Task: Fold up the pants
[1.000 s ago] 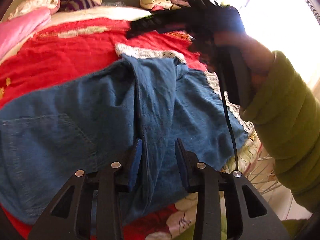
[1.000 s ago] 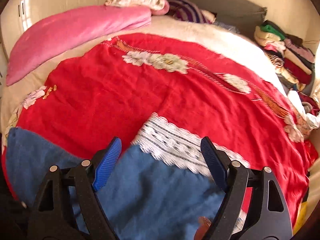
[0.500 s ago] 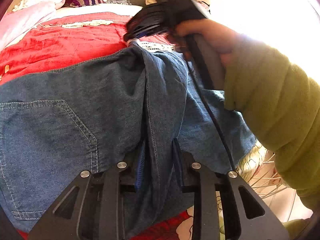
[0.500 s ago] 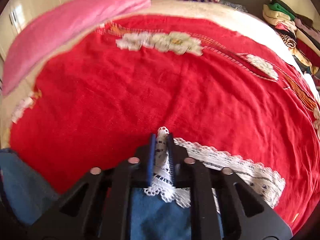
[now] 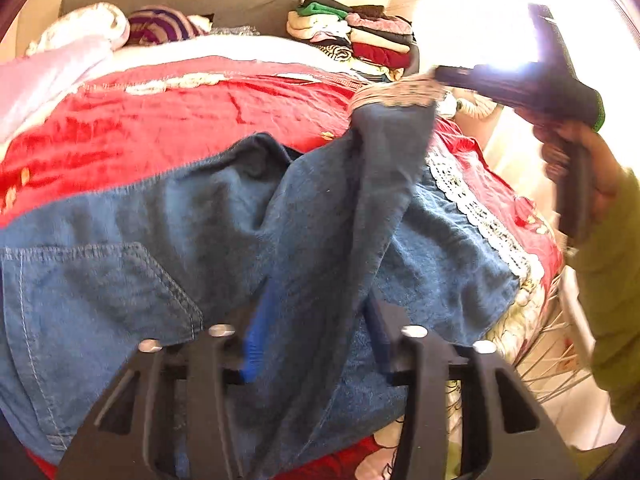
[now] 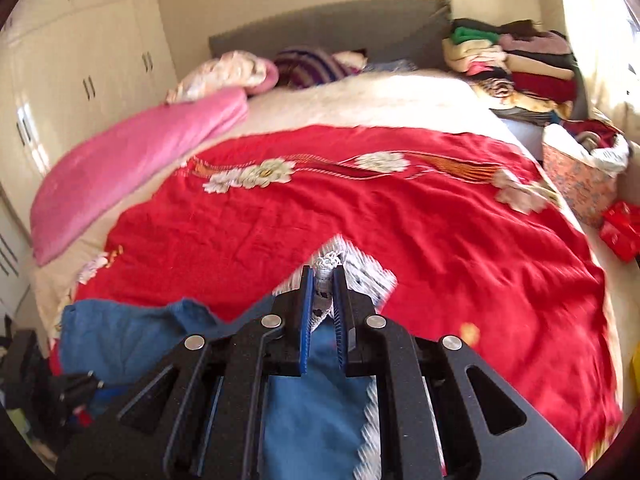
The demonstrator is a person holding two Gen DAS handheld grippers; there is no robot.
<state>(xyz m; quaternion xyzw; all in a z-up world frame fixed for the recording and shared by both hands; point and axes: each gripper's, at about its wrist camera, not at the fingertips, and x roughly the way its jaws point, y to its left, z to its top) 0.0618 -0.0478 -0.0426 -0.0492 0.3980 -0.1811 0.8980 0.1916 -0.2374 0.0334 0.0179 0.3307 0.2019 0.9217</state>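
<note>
Blue denim pants (image 5: 140, 240) lie spread on the red bed cover (image 5: 180, 128), back pocket at the left. My left gripper (image 5: 316, 300) is closing on a raised fold of denim along the middle seam; the fabric fills the gap between its blue pads. My right gripper (image 6: 323, 276) is shut on the white lace hem (image 6: 326, 264) of one leg. In the left wrist view the right gripper (image 5: 436, 74) holds that hem (image 5: 396, 94) up above the bed, so the leg hangs stretched between both grippers. The other leg's lace hem (image 5: 484, 220) lies flat at the right.
A pink blanket (image 6: 132, 160) lies along the bed's left side, pillows by the grey headboard (image 6: 328, 28). Folded clothes (image 6: 516, 60) are stacked at the far right, with a patterned basket (image 6: 580, 176) beside the bed. A green sleeve (image 5: 612, 260) is at the right edge.
The right gripper went from open over the lace hem to shut on it, then lifted it up and to the right. The left jaws narrowed on the denim fold.
</note>
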